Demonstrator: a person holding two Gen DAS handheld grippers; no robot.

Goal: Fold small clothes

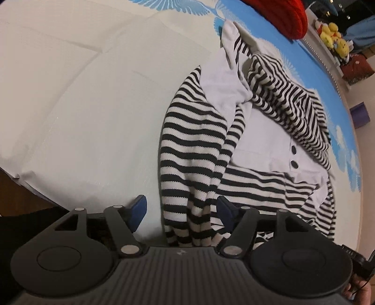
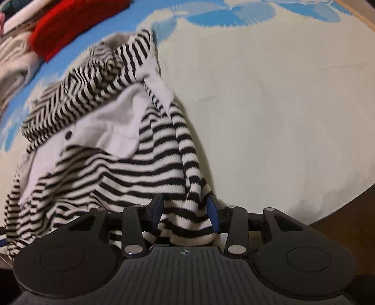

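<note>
A black-and-white striped knit top (image 1: 192, 140) with a white front panel and black buttons (image 1: 293, 156) lies crumpled on the white and blue sheet (image 1: 82, 105). My left gripper (image 1: 181, 208) points down at its near hem. The jaws stand wide, with a bunch of striped fabric between the blue pads (image 1: 139, 211) and a clear gap on the left side. In the right wrist view the same top (image 2: 152, 152) spreads to the left. My right gripper (image 2: 186, 211) stands open around a loose fold of the hem, which hangs between its pads (image 2: 214, 215).
A red knit item (image 1: 281, 14) lies at the sheet's far end, red also in the right view (image 2: 70, 25), beside a pile of pale clothes (image 2: 11, 58). Yellow plush toys (image 1: 332, 35) and a purple box (image 1: 359, 115) sit beyond. The sheet's edge shows dark wood (image 2: 339, 215).
</note>
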